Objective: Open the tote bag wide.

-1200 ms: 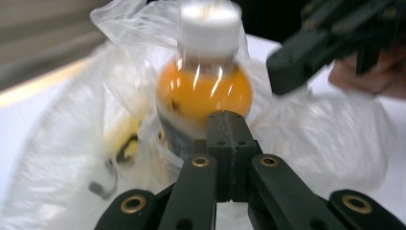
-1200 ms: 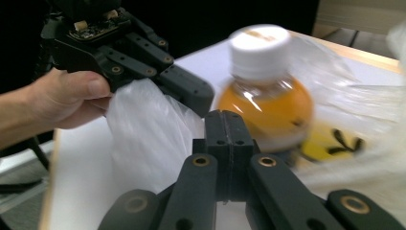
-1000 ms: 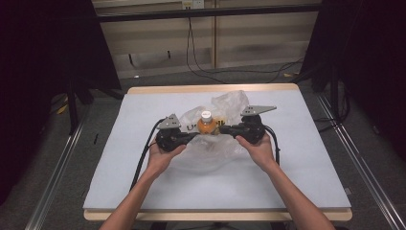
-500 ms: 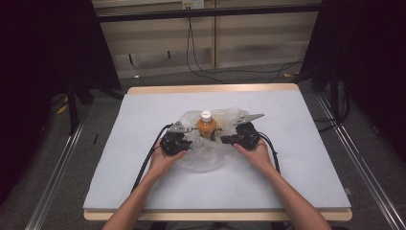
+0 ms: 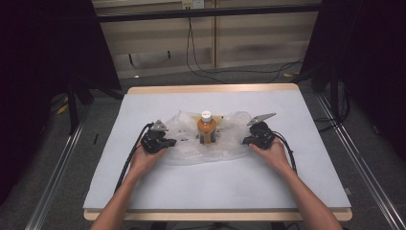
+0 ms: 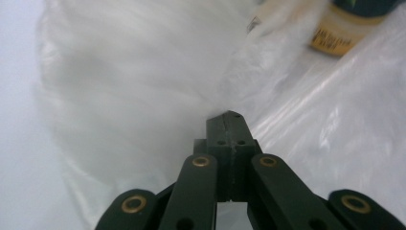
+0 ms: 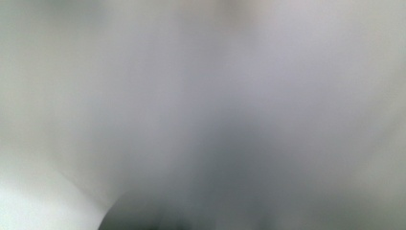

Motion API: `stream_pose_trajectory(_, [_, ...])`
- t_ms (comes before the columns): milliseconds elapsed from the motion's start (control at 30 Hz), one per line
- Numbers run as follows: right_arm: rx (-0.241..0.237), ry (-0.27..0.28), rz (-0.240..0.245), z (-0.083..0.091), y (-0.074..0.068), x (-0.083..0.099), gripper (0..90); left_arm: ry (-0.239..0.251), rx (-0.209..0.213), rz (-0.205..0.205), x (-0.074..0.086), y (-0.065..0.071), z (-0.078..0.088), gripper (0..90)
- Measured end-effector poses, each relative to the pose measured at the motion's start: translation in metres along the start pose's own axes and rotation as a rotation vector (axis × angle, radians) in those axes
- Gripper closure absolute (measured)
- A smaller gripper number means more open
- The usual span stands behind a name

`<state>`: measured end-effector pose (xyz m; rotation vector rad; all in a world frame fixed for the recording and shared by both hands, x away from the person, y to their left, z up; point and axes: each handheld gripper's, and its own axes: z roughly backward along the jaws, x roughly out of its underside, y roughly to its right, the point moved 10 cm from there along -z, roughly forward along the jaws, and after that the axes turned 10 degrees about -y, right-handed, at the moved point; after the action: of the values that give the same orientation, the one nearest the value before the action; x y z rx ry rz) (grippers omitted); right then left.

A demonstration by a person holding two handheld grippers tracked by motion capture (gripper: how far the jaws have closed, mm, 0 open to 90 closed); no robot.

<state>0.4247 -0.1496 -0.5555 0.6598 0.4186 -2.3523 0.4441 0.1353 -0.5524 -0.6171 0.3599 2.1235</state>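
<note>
Gripping the clear plastic bag point(image 5: 191, 146) at both ends, the left gripper point(image 5: 168, 142) and right gripper point(image 5: 246, 141) hold it flat on the white surface point(image 5: 215, 187). Between them stands the orange bottle point(image 5: 206, 128), upright, its long axis vertical, sitting on or in the bag, roughly level between both hands. Left gripper view shows the fingers point(image 6: 229, 125) pressed shut on the film, bottle label up and to the right. Right gripper view is pure blur; those fingers read as closed too.

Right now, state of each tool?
Left tool: shut on the plastic bag, at its left edge.
Right tool: shut, at the bag's right edge; grip on it cannot be told.
</note>
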Motion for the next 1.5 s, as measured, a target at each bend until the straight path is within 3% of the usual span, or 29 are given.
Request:
stream_pose_trajectory(67, [-0.003,-0.004,-0.012,0.003,0.002,0.004,90.0,-0.009,-0.016,-0.01,0.006,-0.003,0.005,90.0])
stream_pose_trajectory(133, [0.002,-0.006,0.007,0.005,0.003,0.007,90.0,-0.007,-0.011,0.006,0.011,-0.004,0.008,90.0])
stream_pose_trajectory(233, [-0.008,-0.006,-0.004,0.007,0.004,0.009,90.0,0.008,-0.005,0.019,0.016,-0.009,0.011,90.0])
stream_pose_trajectory(267, [-0.009,0.001,-0.008,0.007,0.006,0.01,90.0,0.022,0.023,0.053,0.018,-0.009,0.012,90.0])
stream_pose_trajectory(333, [-0.034,0.033,-0.049,0.008,0.007,0.011,90.0,0.048,0.042,0.052,0.019,-0.01,0.012,90.0])
stream_pose_trajectory(467, [-0.081,0.115,-0.075,0.013,0.004,0.006,90.0,0.104,0.098,0.067,0.015,-0.001,0.019,90.0])
stream_pose_trajectory(700, [-0.136,0.22,-0.058,0.042,-0.014,-0.002,90.0,0.196,0.164,0.033,0.001,0.022,0.041,90.0])
stream_pose_trajectory(900, [-0.147,0.265,-0.023,0.068,-0.027,0.001,90.0,0.212,0.173,-0.032,-0.003,0.041,0.058,90.0])
stream_pose_trajectory(1000, [-0.137,0.28,0.006,0.082,-0.034,-0.002,90.0,0.227,0.141,-0.071,-0.013,0.045,0.07,90.0])
stream_pose_trajectory(1100, [-0.133,0.278,0.039,0.093,-0.041,-0.009,90.0,0.231,0.14,-0.096,-0.03,0.049,0.075,90.0])
stream_pose_trajectory(1267, [-0.145,0.297,0.097,0.105,-0.054,-0.042,90.0,0.233,0.143,-0.175,-0.07,0.062,0.081,90.0])
stream_pose_trajectory(1333, [-0.15,0.271,0.107,0.102,-0.055,-0.057,90.0,0.22,0.137,-0.195,-0.086,0.062,0.08,90.0])
stream_pose_trajectory(1400, [-0.133,0.238,0.119,0.093,-0.053,-0.07,90.0,0.213,0.136,-0.181,-0.101,0.059,0.075,90.0])
stream_pose_trajectory(1500, [-0.13,0.184,0.136,0.072,-0.053,-0.084,90.0,0.151,0.133,-0.177,-0.112,0.052,0.054,90.0])
